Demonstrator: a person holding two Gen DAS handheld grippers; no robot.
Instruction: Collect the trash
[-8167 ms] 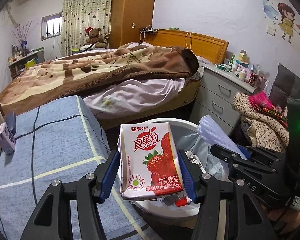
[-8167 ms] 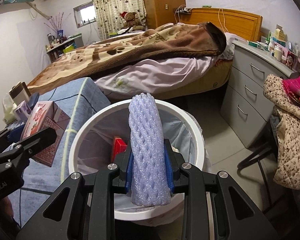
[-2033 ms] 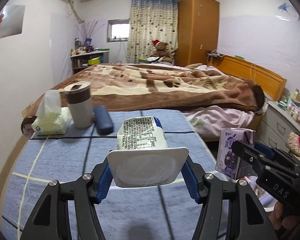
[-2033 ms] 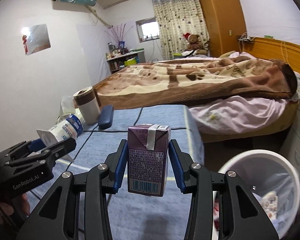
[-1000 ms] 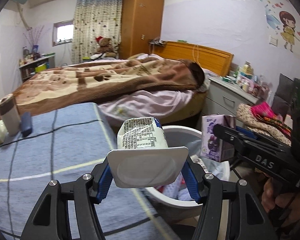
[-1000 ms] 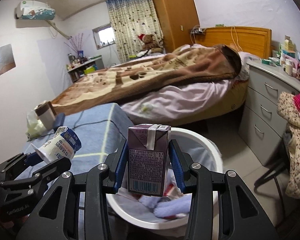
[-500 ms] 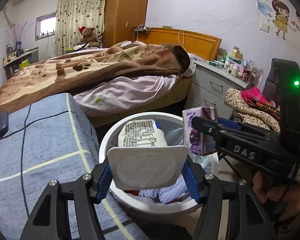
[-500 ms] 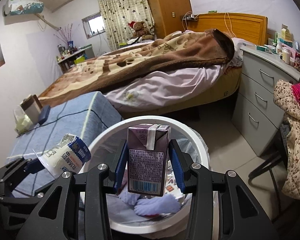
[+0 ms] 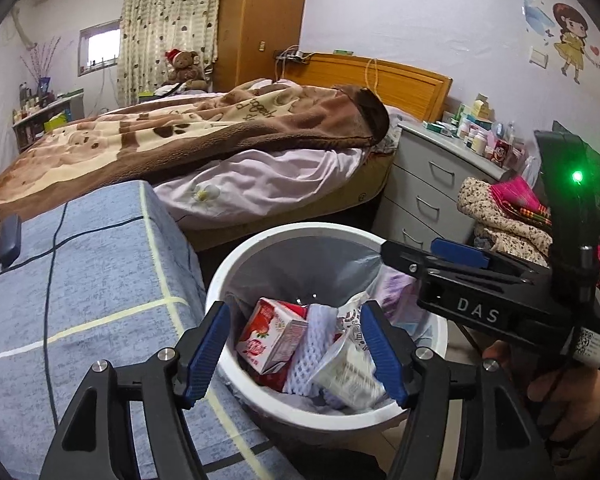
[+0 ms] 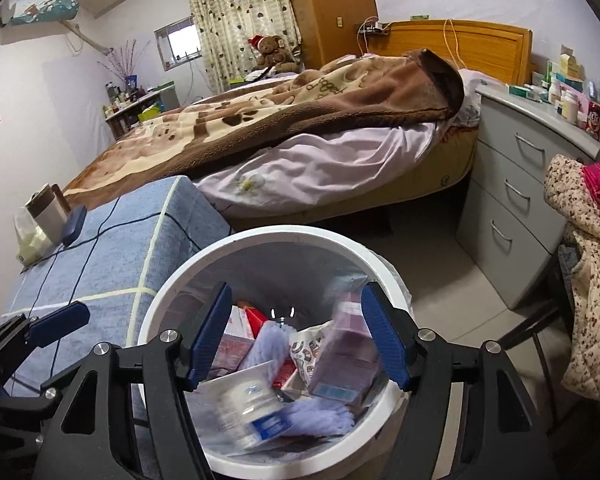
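Both grippers hang over the white trash bin (image 9: pixel 260 240) (image 10: pixel 260 236), jaws opening, nothing pressed between them. Below my left gripper (image 9: pixel 296 350) a white yogurt cup (image 9: pixel 348 376), blurred, falls onto the trash. Under my right gripper (image 10: pixel 296 340) a purple drink carton (image 10: pixel 346 356), also blurred, drops beside the bin's right wall. The same cup (image 10: pixel 248 404) lies low in the bin. A red strawberry carton (image 9: pixel 272 334), white foam netting (image 9: pixel 308 344) and a wrapper sit inside. The right gripper's arm (image 9: pixel 480 304) crosses the bin's right rim.
A blue checked table (image 9: pixel 80 280) (image 10: pixel 120 240) adjoins the bin's left side, bearing a cable, a dark case (image 10: pixel 74 220), a tumbler (image 10: pixel 48 208) and tissues. Behind lie a bed with a brown blanket (image 9: pixel 200 132), grey drawers (image 10: pixel 512 200) and clothes on a chair (image 10: pixel 588 260).
Both grippers have opened over the bin. The yogurt cup has left the left jaws and the purple carton the right jaws; both are dropping into the trash.
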